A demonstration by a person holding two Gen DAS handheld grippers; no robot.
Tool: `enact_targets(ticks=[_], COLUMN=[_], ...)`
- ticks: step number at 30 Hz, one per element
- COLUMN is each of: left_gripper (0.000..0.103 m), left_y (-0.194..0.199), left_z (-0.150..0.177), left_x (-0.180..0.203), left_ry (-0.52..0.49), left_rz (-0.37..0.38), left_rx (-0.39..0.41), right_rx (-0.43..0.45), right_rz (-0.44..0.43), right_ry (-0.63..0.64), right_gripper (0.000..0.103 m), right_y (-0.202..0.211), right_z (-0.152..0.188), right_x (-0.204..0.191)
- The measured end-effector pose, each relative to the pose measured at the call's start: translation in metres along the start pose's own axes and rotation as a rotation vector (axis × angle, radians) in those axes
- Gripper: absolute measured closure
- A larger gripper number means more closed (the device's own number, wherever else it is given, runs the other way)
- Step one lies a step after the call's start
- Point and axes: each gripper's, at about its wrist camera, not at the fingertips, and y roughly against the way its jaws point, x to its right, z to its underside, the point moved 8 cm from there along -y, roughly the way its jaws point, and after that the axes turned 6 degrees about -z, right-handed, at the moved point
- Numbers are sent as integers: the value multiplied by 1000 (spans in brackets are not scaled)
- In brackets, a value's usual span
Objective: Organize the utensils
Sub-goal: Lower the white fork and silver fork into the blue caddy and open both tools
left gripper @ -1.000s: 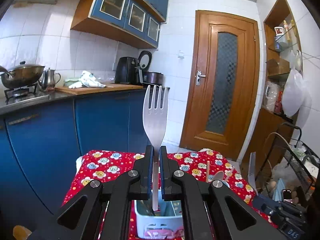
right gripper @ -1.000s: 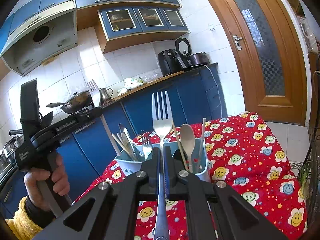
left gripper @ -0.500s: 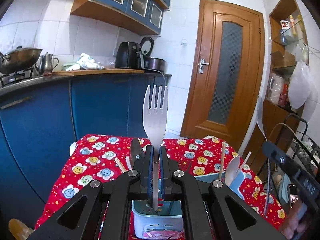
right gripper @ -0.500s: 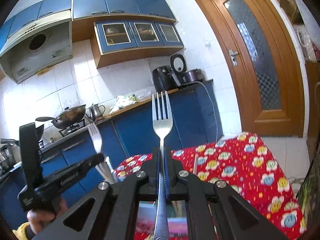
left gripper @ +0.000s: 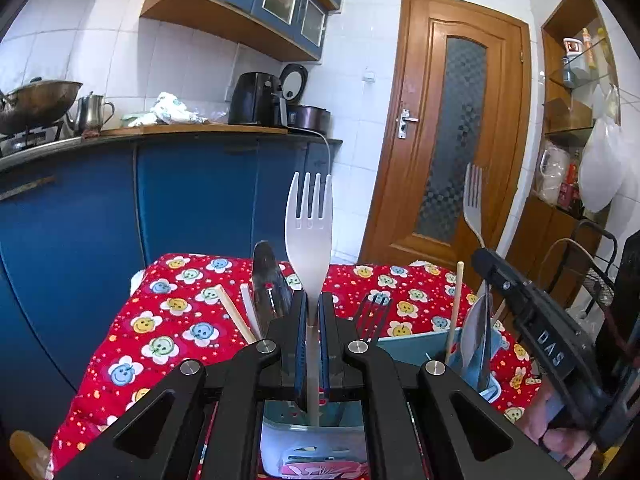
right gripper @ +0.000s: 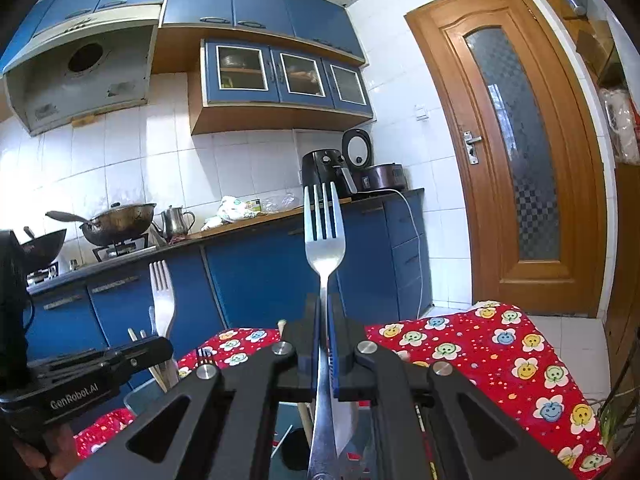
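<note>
Forks stand upright in both grippers, tines up. The left gripper [left gripper: 313,308] has its fingers pressed together on the neck of the pale left fork [left gripper: 309,232]. The right gripper [right gripper: 323,312] pinches the steel right fork [right gripper: 324,236] the same way.

Change over the last second:
- The left gripper has sunk. The left fork's handle now reaches down into a compartment of the caddy [left gripper: 412,342], and the stored utensils rise on both sides of the fingers.
- The right gripper has swung in from the side. The caddy, formerly well ahead of it, now lies directly under its fingers, and the left gripper shows close at its left.

Judgement: both forks are staged over the caddy. The left one looks ready for release; the right one is not yet lowered.

Caddy contents, near to far:
- Left section: a knife [left gripper: 266,280] and pale chopsticks [left gripper: 236,314], leaning outward.
- Middle: a black fork [left gripper: 374,312], tines up, just beside the left gripper.
- Right section: a spoon [left gripper: 476,336] and a single wooden stick [left gripper: 454,308], upright.

How the compartments divide cannot be told exactly; the gripper body hides the partitions.

The caddy stands on a red flowered cloth [left gripper: 172,320]. Beyond it run blue cabinets [left gripper: 192,200], with a wooden door [left gripper: 452,152] at the far right.
</note>
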Motion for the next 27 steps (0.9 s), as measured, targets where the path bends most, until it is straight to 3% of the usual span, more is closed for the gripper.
enact_targets(ticks=[11,17,20,27], left_gripper=[97,97,97,97], left_y=[-7,-5,-7,-11], left_z=[10,11,12,15], left_x=[3,4,2,-1], left_ry=[-4,-2,15,24], left_rz=[8,13,19,33], left_rx=[-31,-27,-33,-49], right_rx=[-32,15,46,28], right_rz=[12,0,21,3], right_ry=[2,-83,-42,5], right_gripper=[98,97,97,97], right_y=[11,15,12,1], right_z=[6,-10,-15,-4], right_x=[4,13,9,-8])
